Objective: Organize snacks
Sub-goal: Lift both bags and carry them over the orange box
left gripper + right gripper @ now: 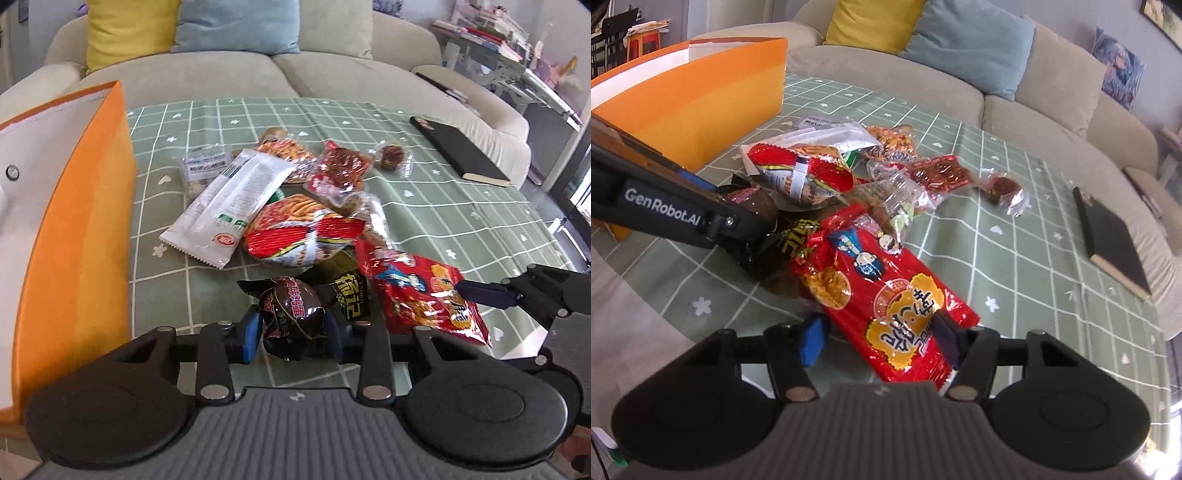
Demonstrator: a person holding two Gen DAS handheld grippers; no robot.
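At the table's left edge: tall orange cardboard box [85,221], open-topped, likely meant for the snacks. Beside it, left gripper [293,326] clenched on a dark brown foil-wrapped egg-shaped snack [291,314], pads pressing both sides. Right of that, right gripper [879,341] straddling a long red plastic snack packet [886,295] near the front edge; contact on both sides unclear.

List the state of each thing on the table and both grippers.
Left gripper: jaws shut on the dark egg-shaped snack.
Right gripper: jaws around the red packet; grip unclear.
Red packet: flat, sealed.
White packet: flat, back side up.
Orange box: open at the top.
Black notebook: closed, apart from the snacks.
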